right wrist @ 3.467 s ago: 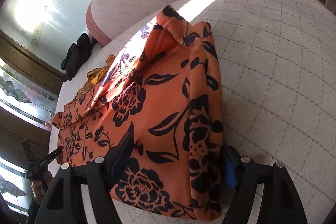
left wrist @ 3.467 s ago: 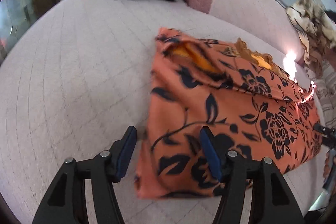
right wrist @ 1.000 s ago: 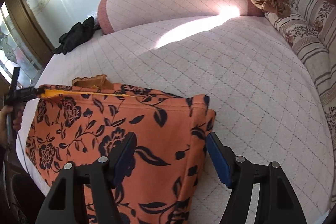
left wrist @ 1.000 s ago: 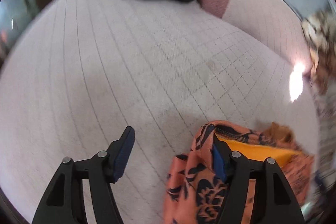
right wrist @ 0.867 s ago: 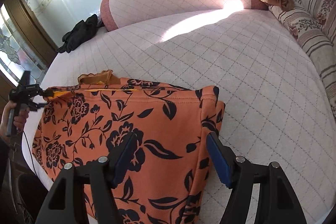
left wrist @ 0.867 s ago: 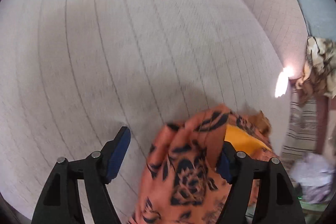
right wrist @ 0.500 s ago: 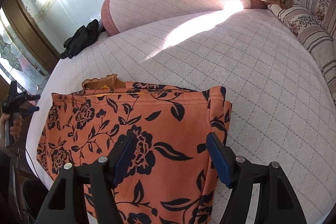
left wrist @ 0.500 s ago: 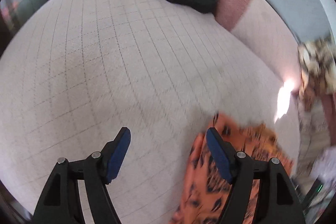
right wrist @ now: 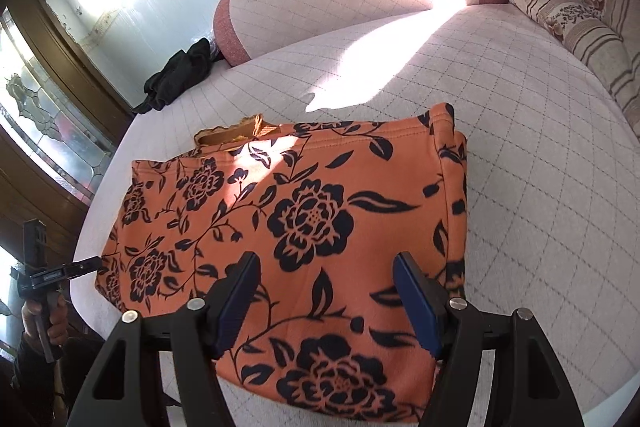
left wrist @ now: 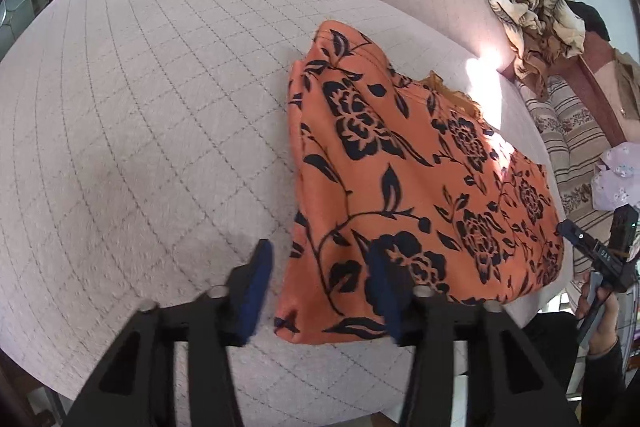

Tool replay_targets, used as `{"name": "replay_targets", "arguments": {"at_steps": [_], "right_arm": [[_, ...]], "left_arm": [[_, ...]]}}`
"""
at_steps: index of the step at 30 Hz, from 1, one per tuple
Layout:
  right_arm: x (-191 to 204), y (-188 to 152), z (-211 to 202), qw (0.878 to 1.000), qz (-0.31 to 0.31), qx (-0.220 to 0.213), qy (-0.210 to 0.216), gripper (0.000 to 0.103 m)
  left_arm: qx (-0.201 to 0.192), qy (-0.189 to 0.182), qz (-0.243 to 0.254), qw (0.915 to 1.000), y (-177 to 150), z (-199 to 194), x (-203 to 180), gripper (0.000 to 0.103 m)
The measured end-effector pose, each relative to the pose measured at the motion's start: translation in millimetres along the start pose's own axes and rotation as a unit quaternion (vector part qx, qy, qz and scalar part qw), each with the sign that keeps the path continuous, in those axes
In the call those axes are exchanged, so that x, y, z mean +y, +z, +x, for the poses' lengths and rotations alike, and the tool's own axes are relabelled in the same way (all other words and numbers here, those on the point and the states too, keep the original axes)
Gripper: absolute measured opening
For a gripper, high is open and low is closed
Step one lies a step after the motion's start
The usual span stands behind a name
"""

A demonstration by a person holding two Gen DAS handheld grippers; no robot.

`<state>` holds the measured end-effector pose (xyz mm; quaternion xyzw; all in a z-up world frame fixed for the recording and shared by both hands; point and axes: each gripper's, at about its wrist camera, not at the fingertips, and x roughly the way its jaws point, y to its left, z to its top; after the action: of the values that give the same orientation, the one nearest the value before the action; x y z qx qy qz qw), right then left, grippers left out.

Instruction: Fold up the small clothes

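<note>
orange floral garment (right wrist: 304, 227) lies folded flat on quilted bed (left wrist: 140, 107); left gripper (left wrist: 320, 291) wide, empty | right gripper (right wrist: 326, 301) wide, empty | further fold likely left

No text, brand or number can be read for certain. Small white markings sit on the side of the black handheld right gripper (left wrist: 600, 255) seen from the left wrist, but they are too small to make out.
</note>
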<state>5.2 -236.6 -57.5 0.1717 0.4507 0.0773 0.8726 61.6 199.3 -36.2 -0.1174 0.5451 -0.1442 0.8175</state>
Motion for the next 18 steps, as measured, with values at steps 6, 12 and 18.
{"name": "replay_targets", "arguments": {"at_steps": [6,12,18], "right_arm": [[-13,-10,-11,0.999,0.034,-0.015,0.009,0.072],[-19,-13,-14,0.999,0.046,-0.022,0.016,0.072],[-23,-16,-14,0.998,0.056,-0.027,0.022,0.072]], "left_arm": [[0.005,0.010,0.005,0.9999,5,11,-10,0.045],[-0.003,0.013,0.010,0.9999,7,7,-20,0.006],[-0.042,-0.014,-0.058,0.9974,-11,-23,-11,0.006]]}}
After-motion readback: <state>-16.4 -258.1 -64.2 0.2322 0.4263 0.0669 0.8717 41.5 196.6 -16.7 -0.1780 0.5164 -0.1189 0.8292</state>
